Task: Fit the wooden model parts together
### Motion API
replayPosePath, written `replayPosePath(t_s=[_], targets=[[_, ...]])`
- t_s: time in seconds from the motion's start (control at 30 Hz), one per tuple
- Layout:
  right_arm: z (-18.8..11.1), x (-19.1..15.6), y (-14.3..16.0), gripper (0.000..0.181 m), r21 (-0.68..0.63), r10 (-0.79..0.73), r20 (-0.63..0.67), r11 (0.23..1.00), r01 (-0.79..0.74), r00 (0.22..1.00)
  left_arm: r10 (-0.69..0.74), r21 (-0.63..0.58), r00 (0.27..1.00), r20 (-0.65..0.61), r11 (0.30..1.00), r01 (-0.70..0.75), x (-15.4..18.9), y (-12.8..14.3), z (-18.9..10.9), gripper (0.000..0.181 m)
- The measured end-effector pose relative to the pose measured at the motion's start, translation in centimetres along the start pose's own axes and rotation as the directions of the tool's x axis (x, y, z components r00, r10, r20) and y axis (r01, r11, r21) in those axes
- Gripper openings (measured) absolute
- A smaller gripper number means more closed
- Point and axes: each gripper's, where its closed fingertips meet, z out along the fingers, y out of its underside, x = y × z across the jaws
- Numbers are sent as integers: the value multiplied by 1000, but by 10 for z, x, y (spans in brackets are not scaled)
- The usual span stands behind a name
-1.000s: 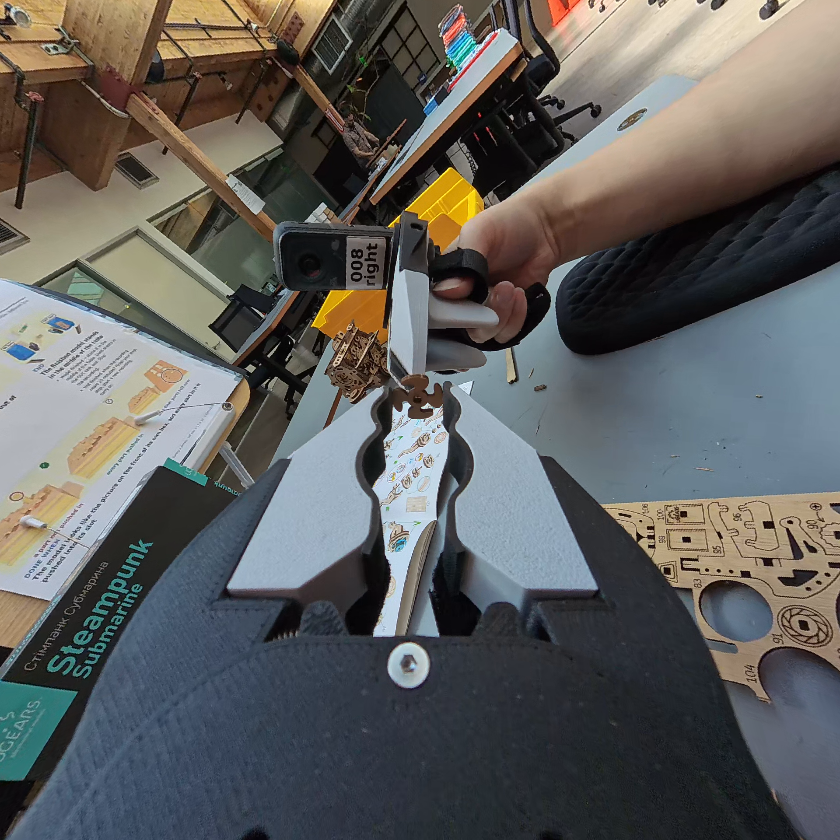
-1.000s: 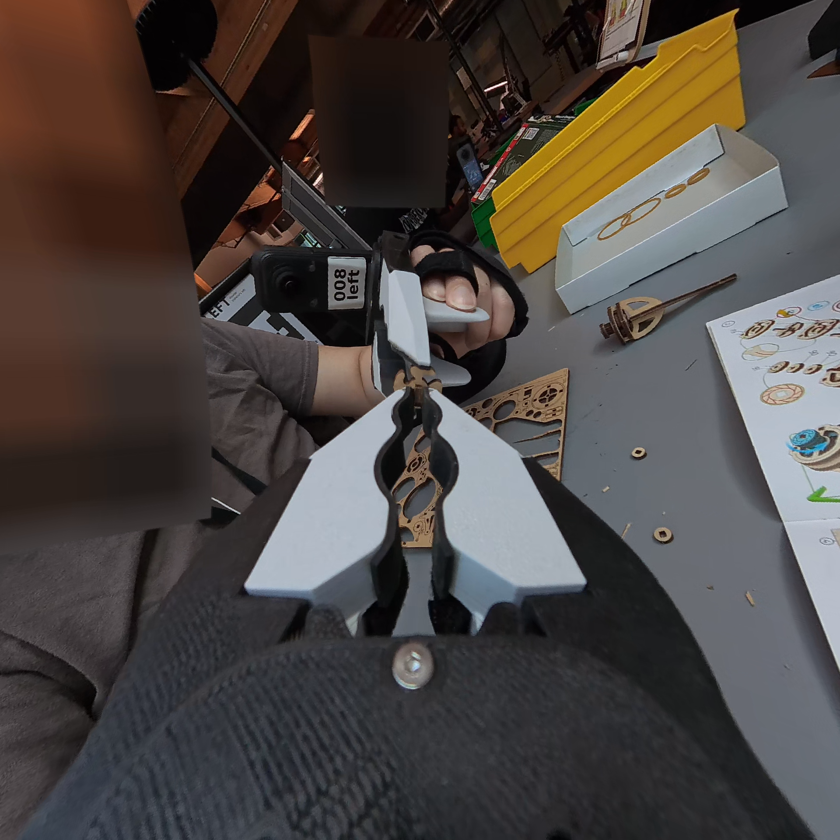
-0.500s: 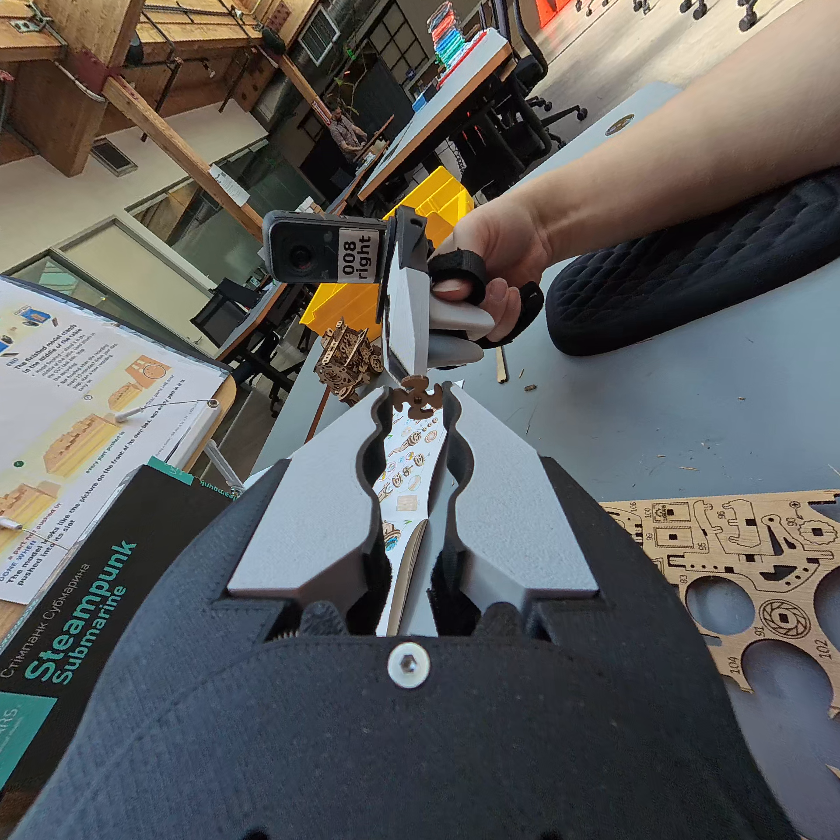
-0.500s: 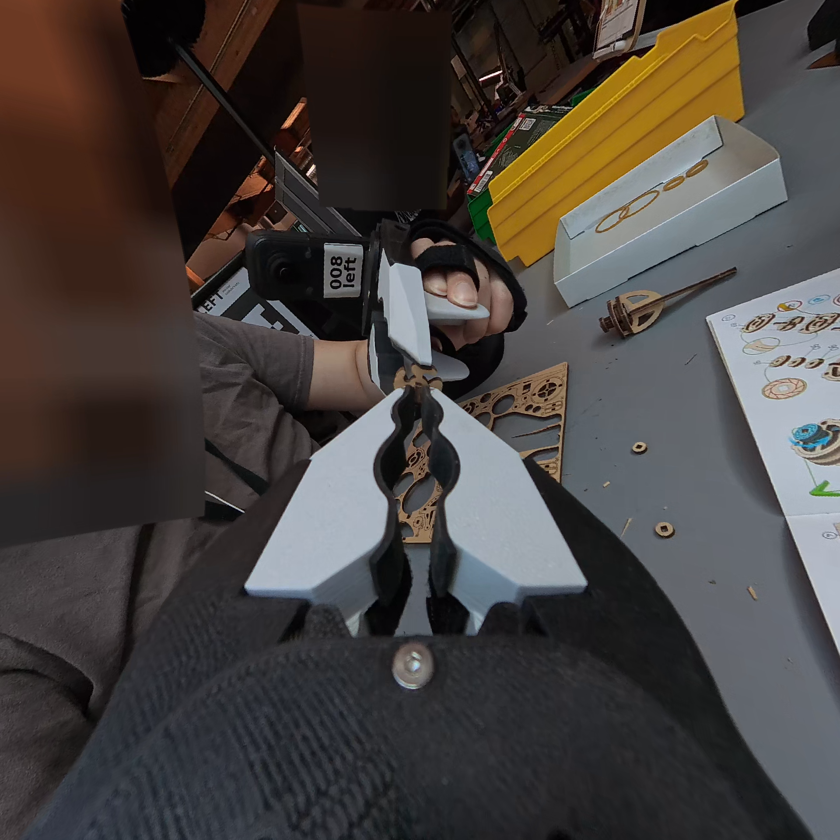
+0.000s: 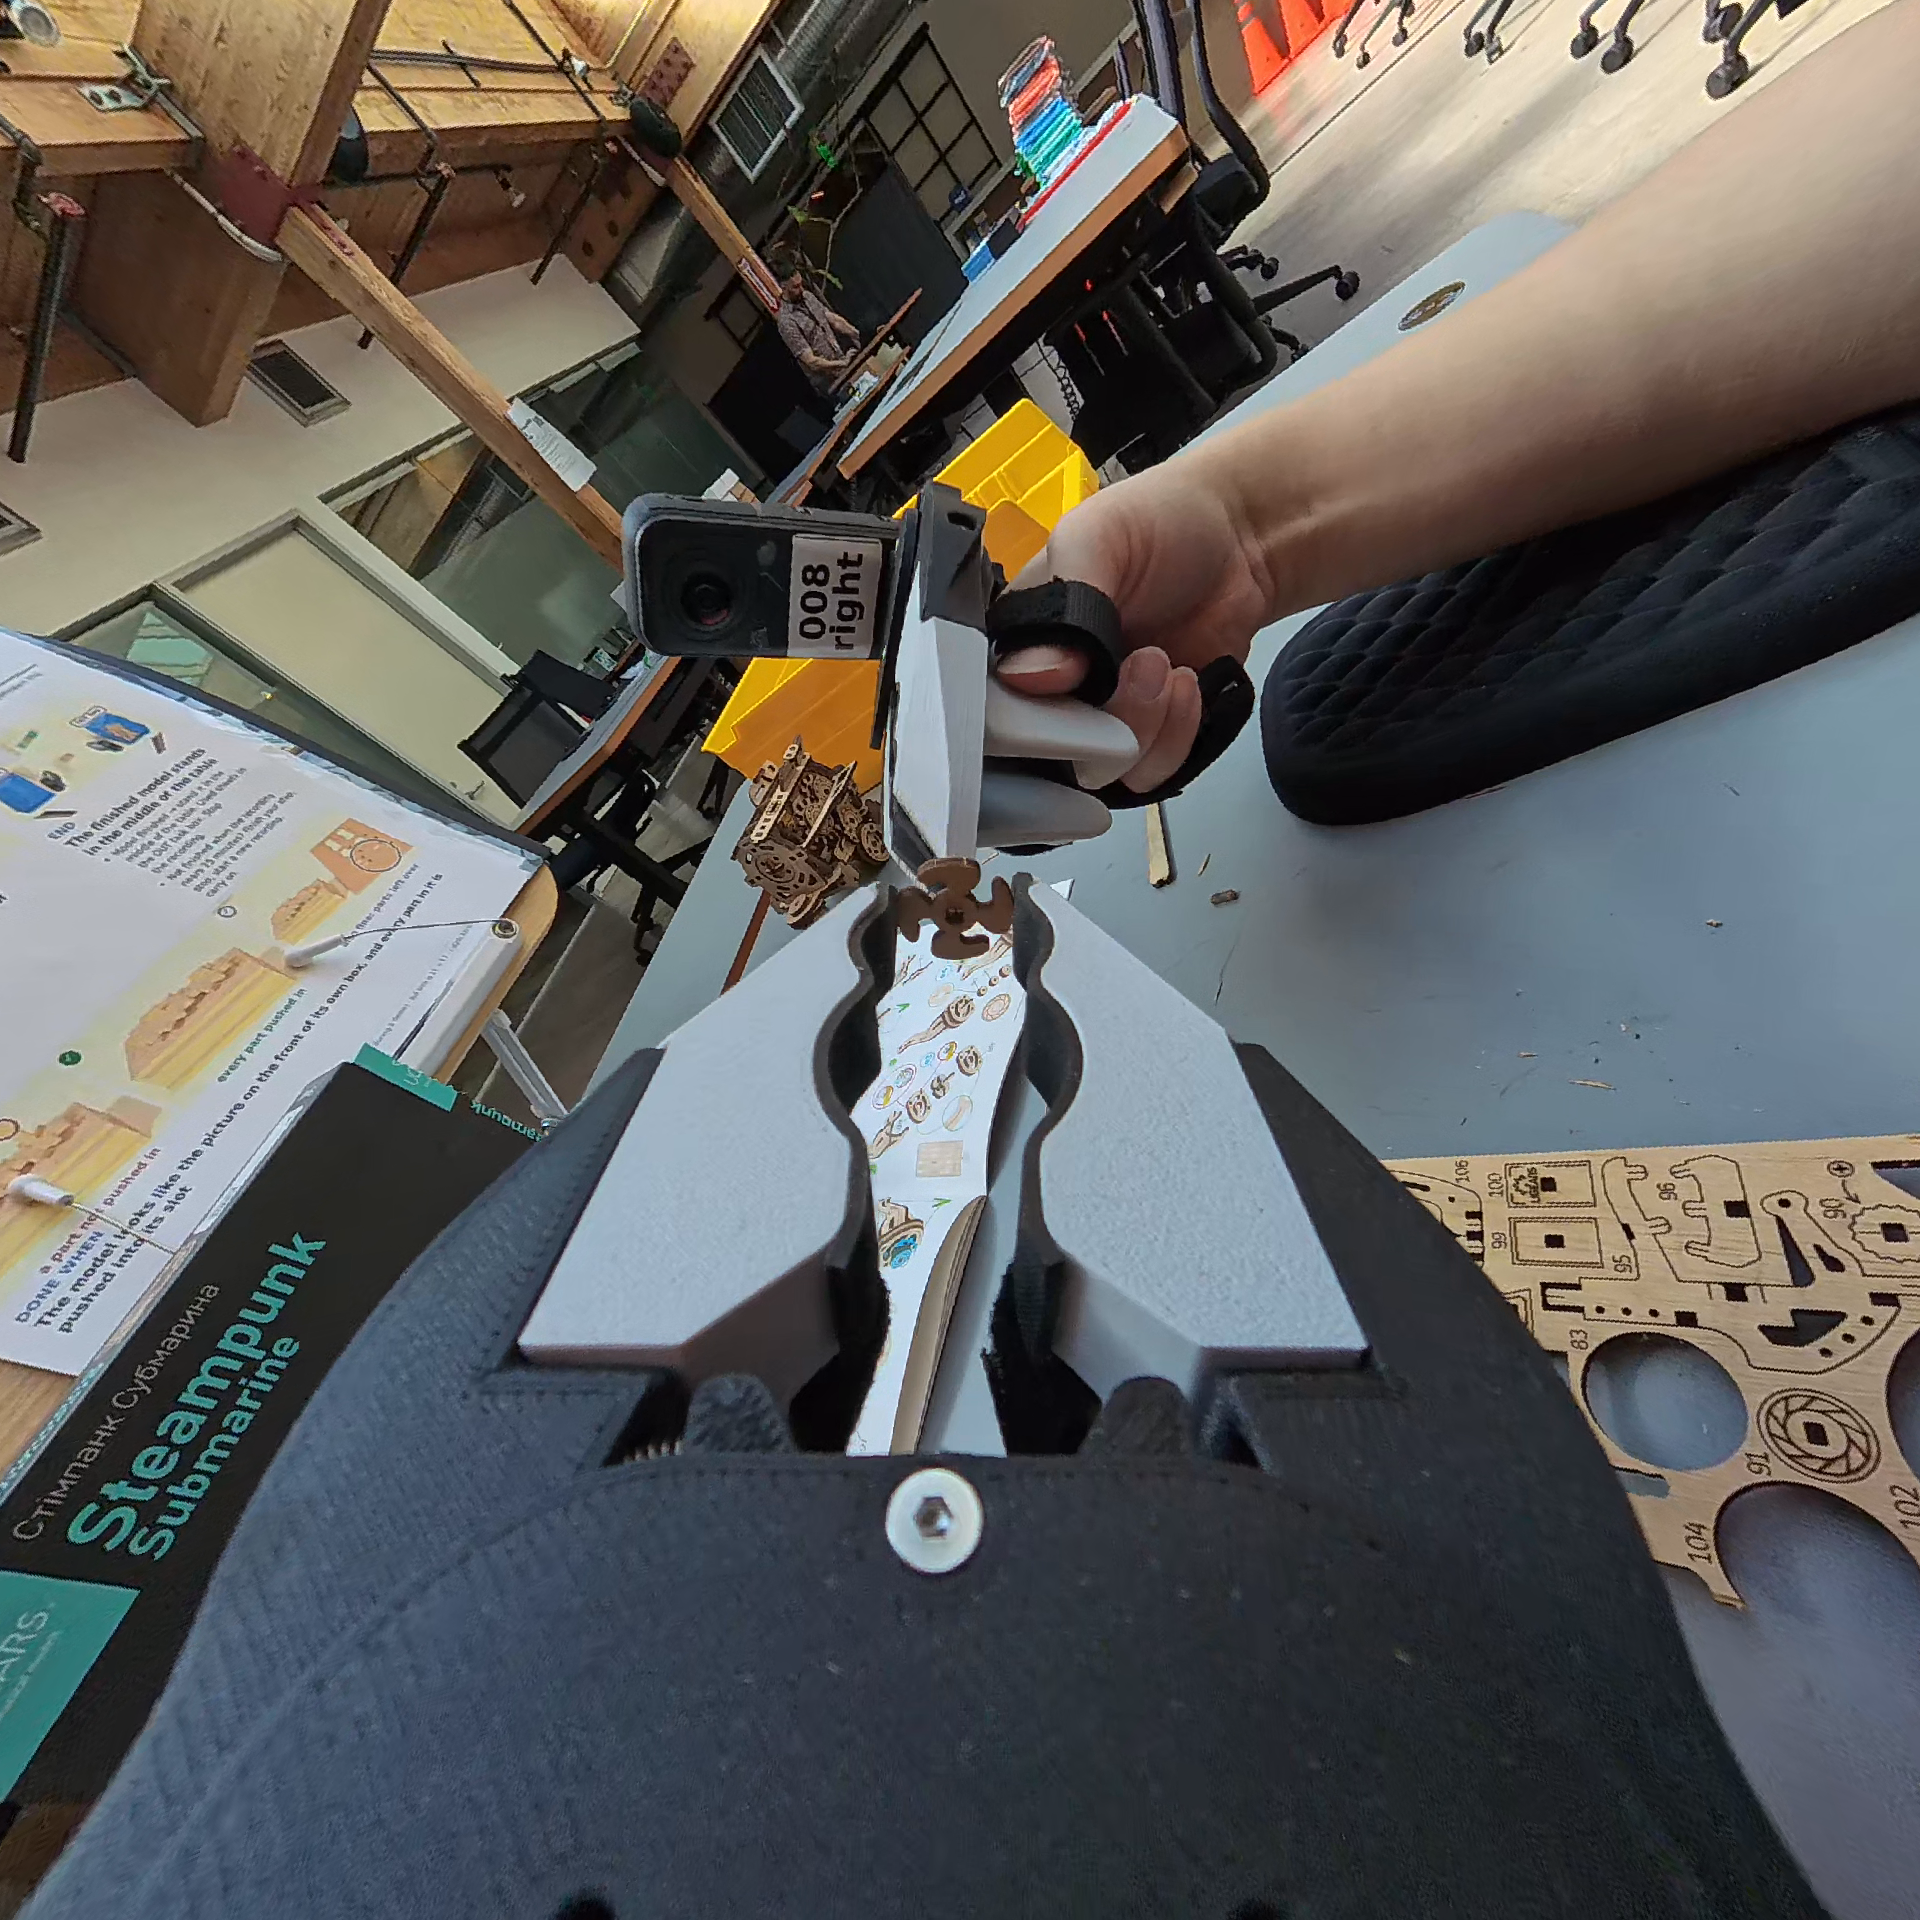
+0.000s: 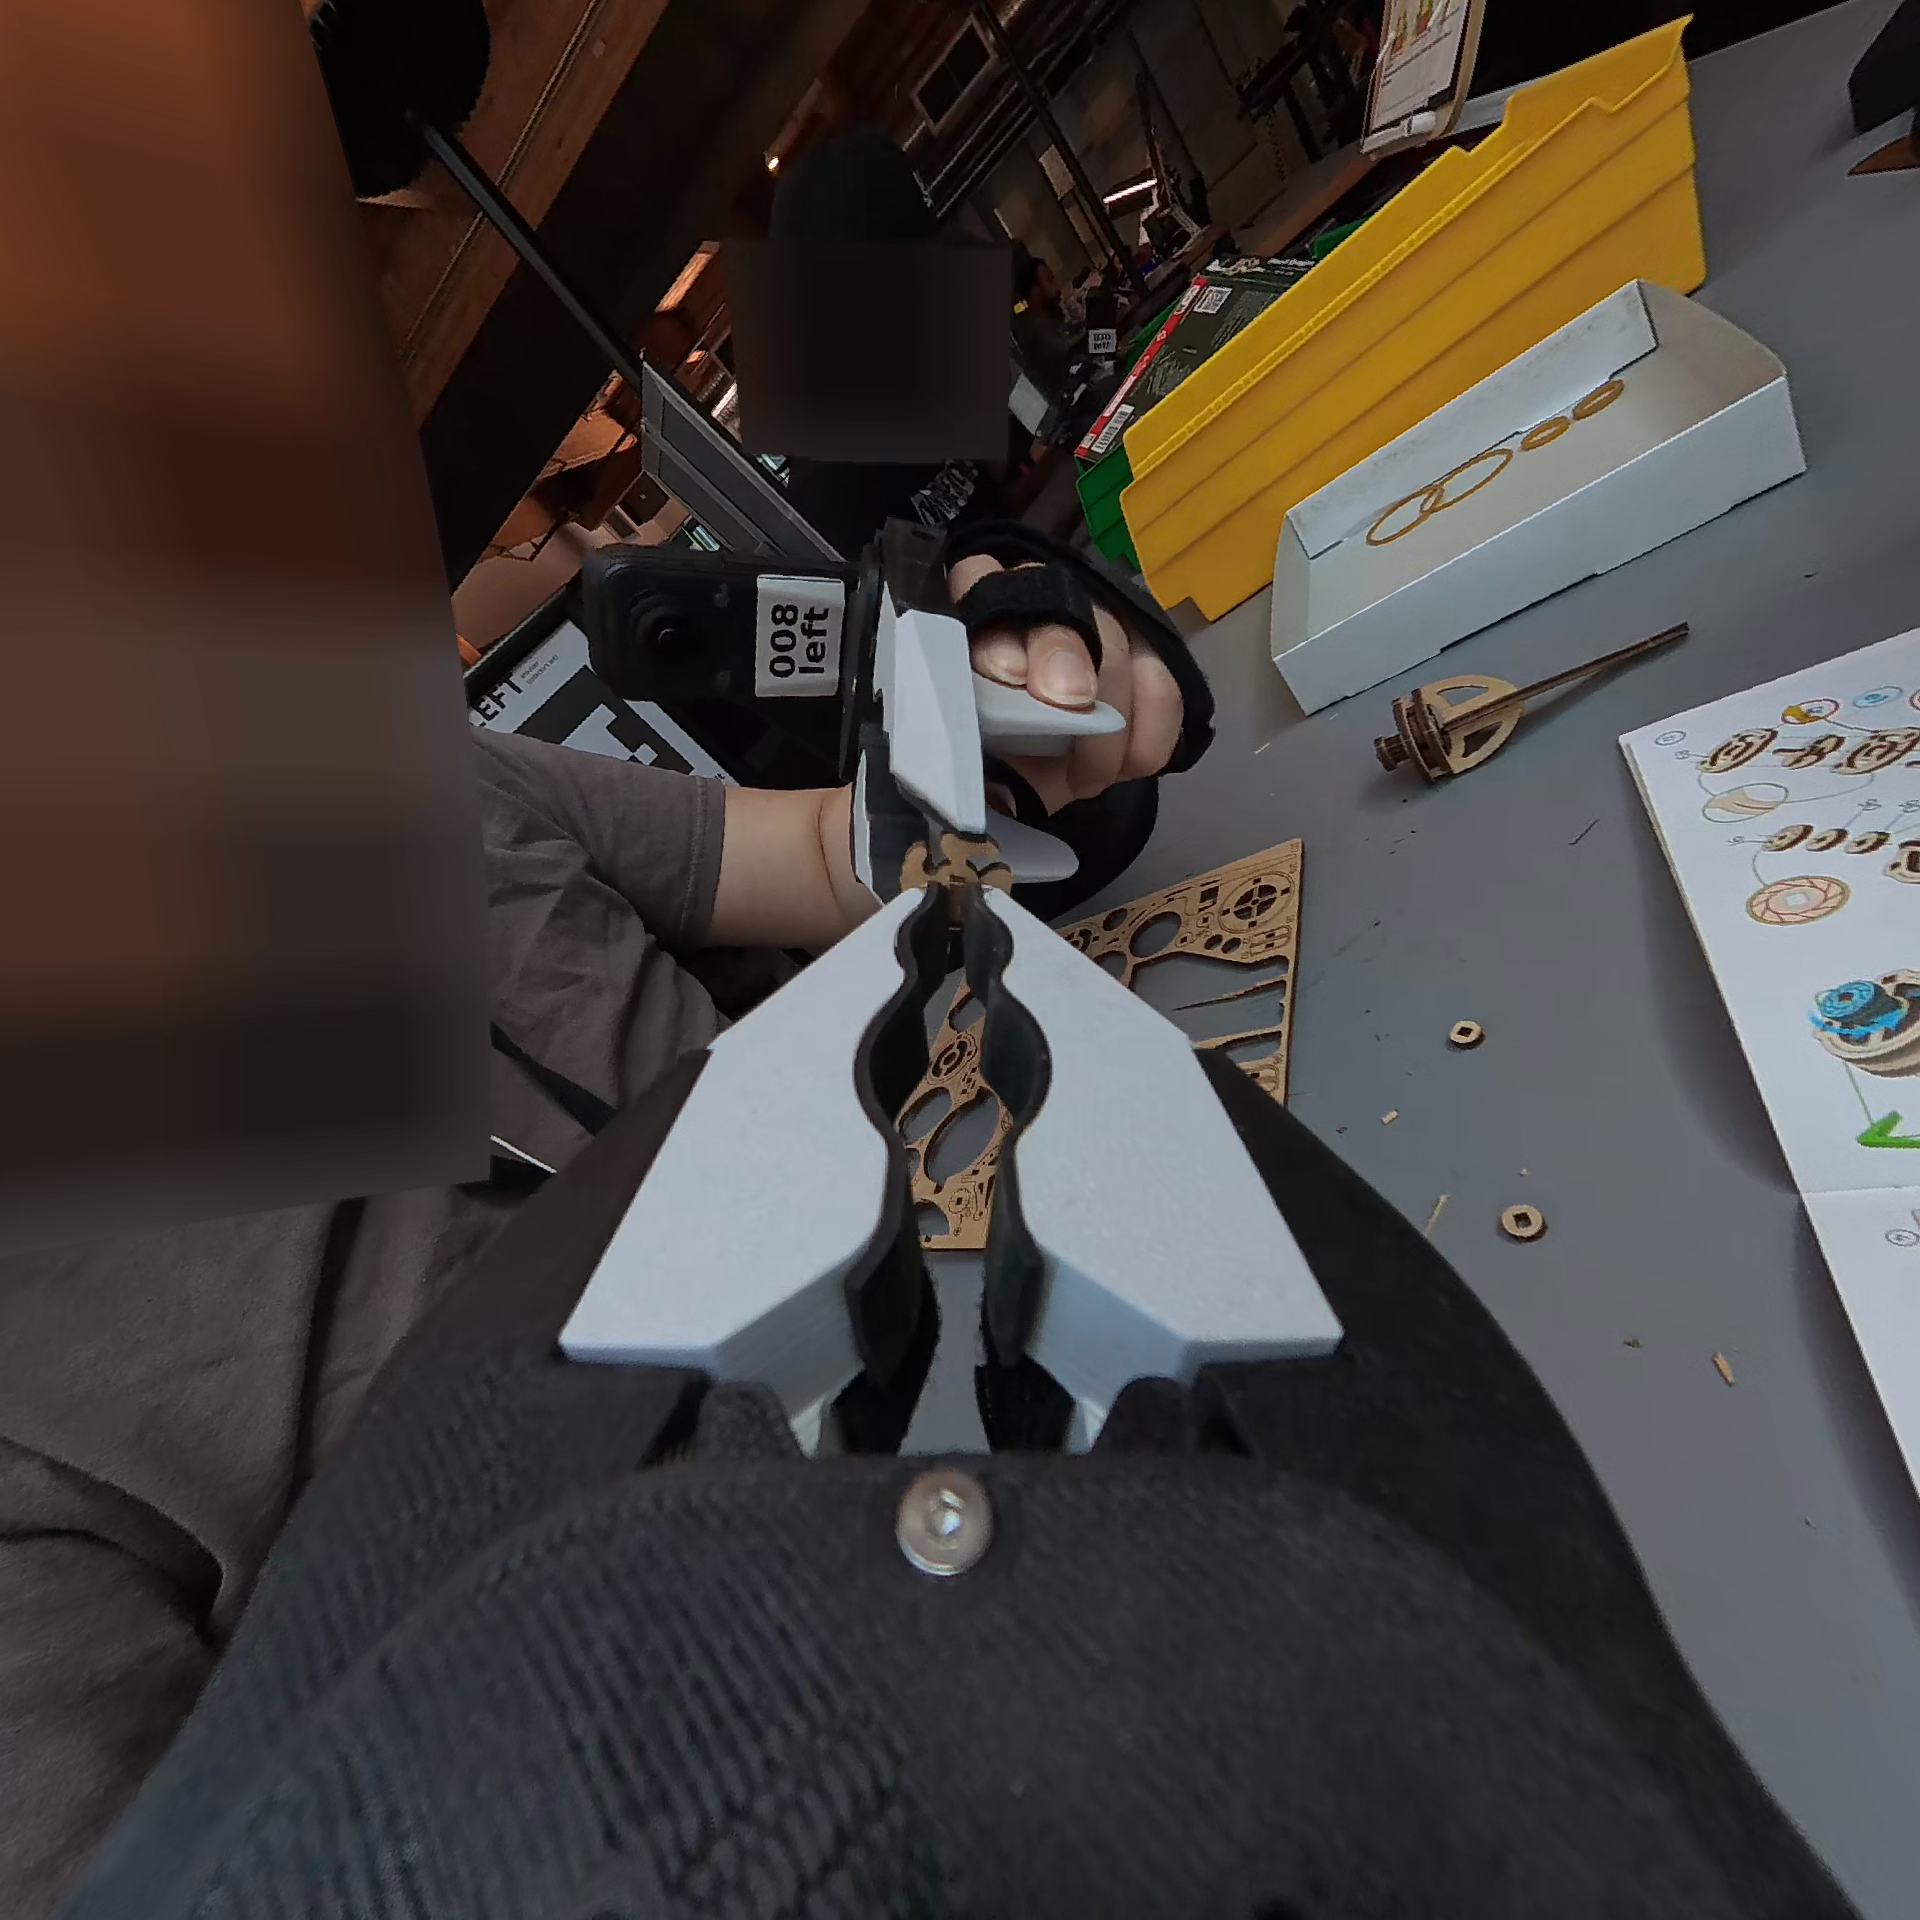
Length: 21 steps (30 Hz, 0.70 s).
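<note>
My left gripper (image 5: pixel 954 902) is shut on a small cross-shaped wooden part (image 5: pixel 954 912), pinched by its edges at the fingertips and held above the grey table (image 5: pixel 1455 987). My right gripper (image 6: pixel 951 912) faces it tip to tip, its jaws nearly closed on what looks like a thin wooden pin (image 5: pixel 907 871) that meets the part's centre. The part (image 6: pixel 951 871) shows in the right wrist view just beyond my right fingertips, under the left gripper (image 6: pixel 935 831). The right gripper (image 5: pixel 935 844) shows in the left wrist view, held by a hand.
A laser-cut wooden sheet (image 5: pixel 1714 1299) (image 6: pixel 1174 987) lies on the table. An instruction booklet (image 6: pixel 1787 935), a wheel on an axle (image 6: pixel 1455 717), a white box (image 6: pixel 1538 561) and a yellow bin (image 6: pixel 1403 343) are at the right. A partly built model (image 5: pixel 805 831), a black kit box (image 5: pixel 208 1351) and a black cushion (image 5: pixel 1610 644) are nearby. Only a small space, under 4 cm, lies between the two pairs of fingers.
Both grippers have stayed tip to tip on the cross-shaped part. The pair has drifted only slightly over the table.
</note>
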Motion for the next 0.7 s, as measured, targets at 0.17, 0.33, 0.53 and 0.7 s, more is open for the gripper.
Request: replayPosePath(t_s=[0.17, 0.33, 0.53, 0.7], targets=[[-9, 9, -1, 2, 0, -14, -47, 1000, 14, 999, -49, -6, 999, -2, 999, 49, -2, 5, 0, 36], [-36, 62, 15, 2, -177, -112, -419, 983, 40, 901, -249, 53, 968, 40, 968, 247, -34, 15, -17, 40], [-27, 83, 42, 2, -684, -520, -425, 720, 112, 741, -515, 100, 854, 70, 856, 508, -65, 45, -30, 34], [-25, 107, 64, 2, -938, -678, -202, 342, 60, 707, -523, 70, 849, 73, 852, 519, -63, 52, -27, 34]])
